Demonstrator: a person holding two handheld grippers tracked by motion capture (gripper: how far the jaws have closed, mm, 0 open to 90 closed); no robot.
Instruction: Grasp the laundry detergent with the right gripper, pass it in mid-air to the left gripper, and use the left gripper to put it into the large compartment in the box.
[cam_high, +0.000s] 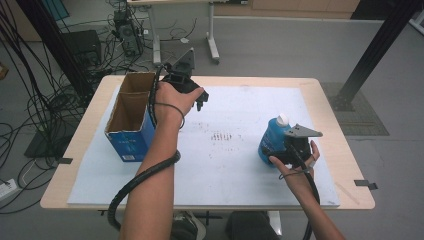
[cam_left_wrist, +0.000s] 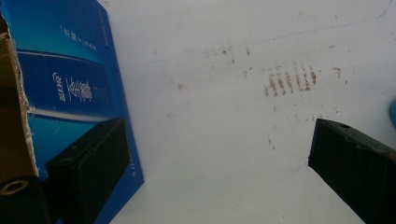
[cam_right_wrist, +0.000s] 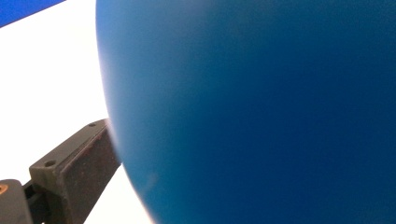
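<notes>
Clamping the blue bottle (cam_high: 273, 137) upright between its jaws, the right gripper (cam_high: 295, 145) sits at the table's right while the left gripper (cam_high: 186, 85), jaws wide and empty, hovers beside the open box (cam_high: 131, 120) well to the left.

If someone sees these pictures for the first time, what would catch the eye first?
Probably the blue bottle with a white cap, at the table's right, where the right gripper presses against it. Next, the open blue cardboard box at the left edge, with the left gripper beside it, jaws wide apart.
</notes>
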